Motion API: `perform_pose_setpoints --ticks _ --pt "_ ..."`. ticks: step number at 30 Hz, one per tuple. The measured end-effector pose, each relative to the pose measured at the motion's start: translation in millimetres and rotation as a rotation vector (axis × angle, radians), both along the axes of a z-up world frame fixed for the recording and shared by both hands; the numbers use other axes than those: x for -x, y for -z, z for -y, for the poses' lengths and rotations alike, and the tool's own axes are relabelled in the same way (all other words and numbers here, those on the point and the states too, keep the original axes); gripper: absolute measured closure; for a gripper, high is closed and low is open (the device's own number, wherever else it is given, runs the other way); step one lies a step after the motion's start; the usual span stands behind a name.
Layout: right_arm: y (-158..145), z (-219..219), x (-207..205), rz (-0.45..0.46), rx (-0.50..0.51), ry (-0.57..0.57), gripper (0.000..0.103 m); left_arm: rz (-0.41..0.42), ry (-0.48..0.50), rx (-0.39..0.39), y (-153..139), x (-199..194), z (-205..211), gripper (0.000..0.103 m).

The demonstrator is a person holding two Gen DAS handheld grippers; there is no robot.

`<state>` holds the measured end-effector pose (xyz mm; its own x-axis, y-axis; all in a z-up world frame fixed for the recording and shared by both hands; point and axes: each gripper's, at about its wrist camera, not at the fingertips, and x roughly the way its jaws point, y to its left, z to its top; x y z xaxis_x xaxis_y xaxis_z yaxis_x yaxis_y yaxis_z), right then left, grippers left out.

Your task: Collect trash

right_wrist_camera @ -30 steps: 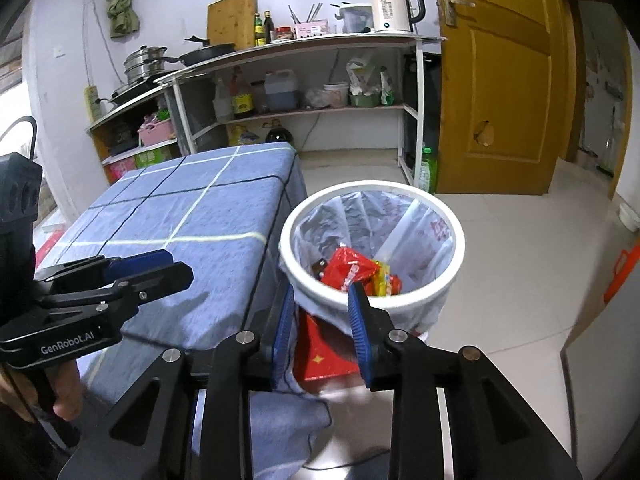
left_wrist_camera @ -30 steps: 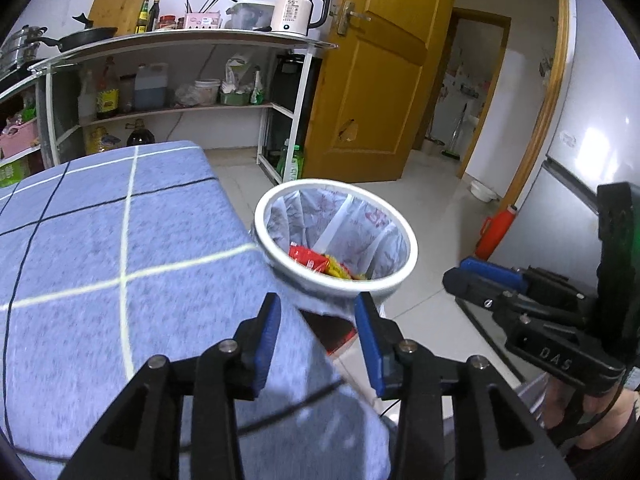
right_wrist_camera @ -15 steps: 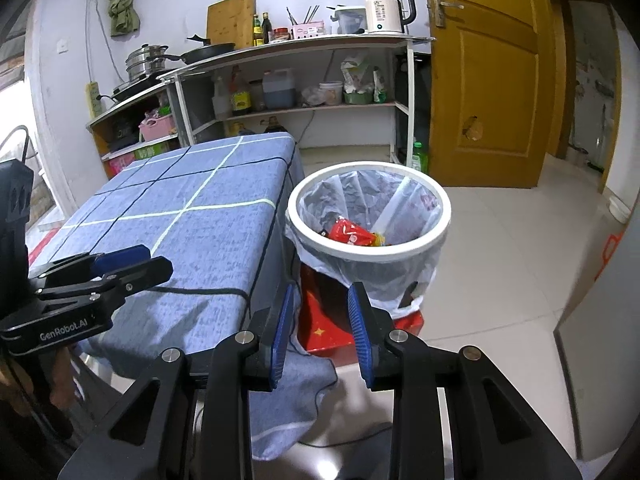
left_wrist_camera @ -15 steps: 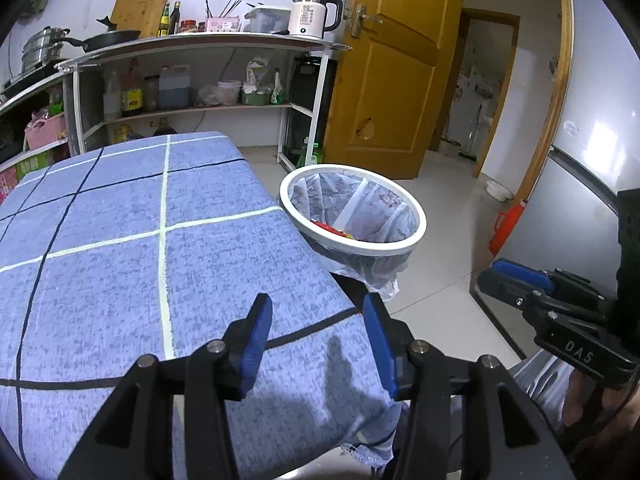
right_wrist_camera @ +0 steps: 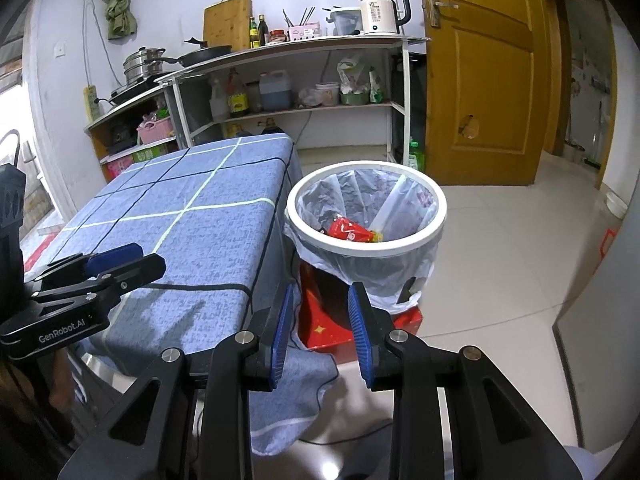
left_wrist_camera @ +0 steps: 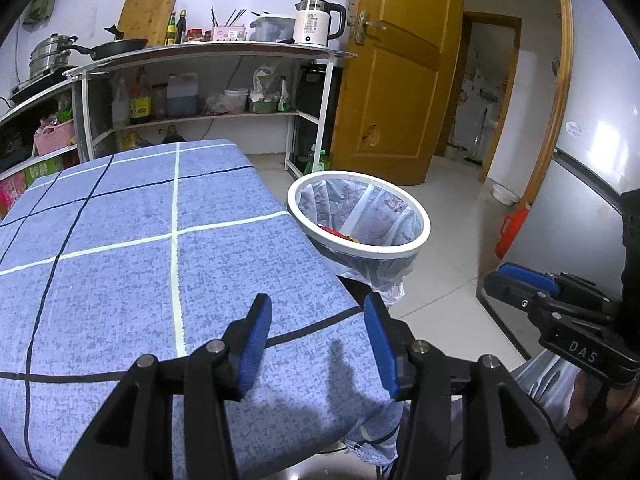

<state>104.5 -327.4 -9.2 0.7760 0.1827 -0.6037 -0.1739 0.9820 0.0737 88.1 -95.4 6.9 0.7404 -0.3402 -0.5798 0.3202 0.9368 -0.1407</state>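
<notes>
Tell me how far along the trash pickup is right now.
Done, it seems: a red wrapper and other scraps lie in the lined white bin beside the table. In hand: nothing; the left tool and the right tool both stand open and empty. Left: no loose trash shows on the blue checked tablecloth, so little or nothing appears to remain.

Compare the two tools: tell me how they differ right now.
The left tool has its jaws spread wider than the right tool; they have just been opening. The left tool hangs over the blue checked tablecloth, the right beyond its edge, short of the trash bin. Both have blue pads and hold nothing.
</notes>
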Motion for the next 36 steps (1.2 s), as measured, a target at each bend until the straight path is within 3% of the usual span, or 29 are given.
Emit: perform_pose_setpoints --ticks 36 --pt "-2.3 0.2 -3.8 -0.01 -0.006 -0.016 0.073 0.004 -0.001 0.0 0.2 5.2 1.7 0.053"
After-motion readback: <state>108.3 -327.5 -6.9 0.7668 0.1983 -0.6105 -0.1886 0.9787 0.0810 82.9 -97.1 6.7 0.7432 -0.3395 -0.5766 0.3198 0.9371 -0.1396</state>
